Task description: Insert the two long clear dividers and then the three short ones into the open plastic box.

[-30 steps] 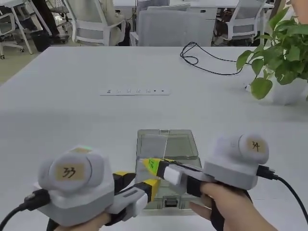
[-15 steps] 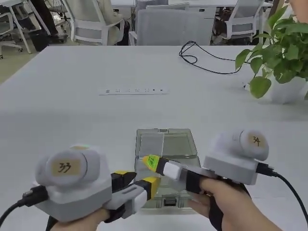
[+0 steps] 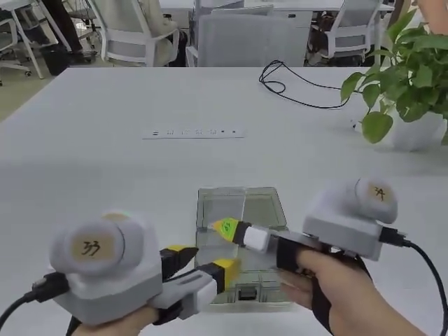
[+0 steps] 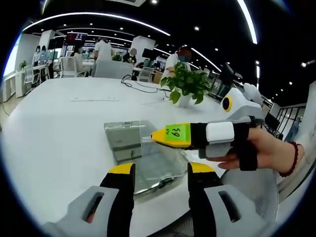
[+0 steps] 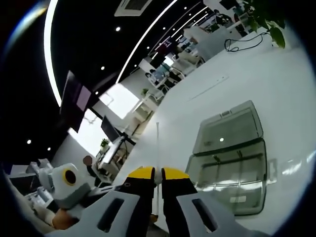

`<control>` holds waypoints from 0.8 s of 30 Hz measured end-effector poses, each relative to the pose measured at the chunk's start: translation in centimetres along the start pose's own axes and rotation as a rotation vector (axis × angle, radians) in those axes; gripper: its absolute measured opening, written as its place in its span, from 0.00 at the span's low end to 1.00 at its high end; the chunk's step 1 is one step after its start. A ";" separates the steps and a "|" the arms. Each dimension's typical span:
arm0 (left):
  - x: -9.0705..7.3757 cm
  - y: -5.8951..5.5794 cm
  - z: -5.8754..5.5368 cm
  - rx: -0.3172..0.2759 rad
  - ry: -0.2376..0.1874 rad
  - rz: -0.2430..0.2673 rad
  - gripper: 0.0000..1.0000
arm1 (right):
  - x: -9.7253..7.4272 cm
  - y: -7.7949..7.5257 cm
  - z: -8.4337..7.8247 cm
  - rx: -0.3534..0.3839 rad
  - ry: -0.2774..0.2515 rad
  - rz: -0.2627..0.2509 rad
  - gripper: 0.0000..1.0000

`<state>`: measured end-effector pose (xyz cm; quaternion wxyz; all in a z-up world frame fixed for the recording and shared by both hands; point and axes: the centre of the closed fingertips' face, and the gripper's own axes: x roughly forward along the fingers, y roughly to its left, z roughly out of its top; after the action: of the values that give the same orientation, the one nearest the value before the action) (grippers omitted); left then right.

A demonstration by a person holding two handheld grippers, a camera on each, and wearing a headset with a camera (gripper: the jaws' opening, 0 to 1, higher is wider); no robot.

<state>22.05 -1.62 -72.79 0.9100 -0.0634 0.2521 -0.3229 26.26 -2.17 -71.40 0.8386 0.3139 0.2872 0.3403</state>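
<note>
Clear plastic divider [image 5: 157, 145]: edge-on, clamped in right tool [image 5: 158, 174]; left gripper view shows its face ahead of empty, parted left tool [image 4: 161, 169], over open clear plastic box [image 4: 123, 143].

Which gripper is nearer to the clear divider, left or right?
Right. The right gripper is shut on the clear divider, over the plastic box. The left gripper is open by the box's near edge, not touching the divider.

The right gripper [image 5: 158, 177] pinches a thin clear divider [image 5: 157, 143] edge-on between its fingers [image 5: 143, 174]; the open plastic box [image 5: 227, 178] lies rightward, apart.
</note>
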 end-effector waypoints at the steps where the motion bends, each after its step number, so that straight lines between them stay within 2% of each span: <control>1: 0.0 0.0 -0.2 0.022 0.009 0.001 0.45 | -0.1 -0.1 0.1 0.006 0.002 -0.009 0.06; 7: -0.1 0.2 -0.5 0.151 0.020 0.006 0.58 | -0.9 -1.7 0.6 0.060 0.046 -0.098 0.06; 8: -0.1 0.2 -0.4 0.174 0.014 0.004 0.60 | -1.2 -2.3 0.5 0.092 0.067 -0.130 0.06; 14: -0.1 0.3 -0.1 0.232 -0.001 -0.009 0.75 | -1.9 -4.0 0.1 0.160 0.127 -0.220 0.06; 23: -0.1 0.1 0.4 0.279 -0.038 -0.034 0.88 | -2.7 -5.6 -0.2 0.184 0.228 -0.316 0.06; 24: -0.1 0.1 0.5 0.281 -0.039 -0.038 0.90 | -2.8 -6.1 -0.3 0.183 0.248 -0.340 0.06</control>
<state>22.28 -1.51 -72.39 0.9085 0.0536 0.1853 -0.3708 26.73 -7.70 -75.23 0.8101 0.2915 0.4666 0.2025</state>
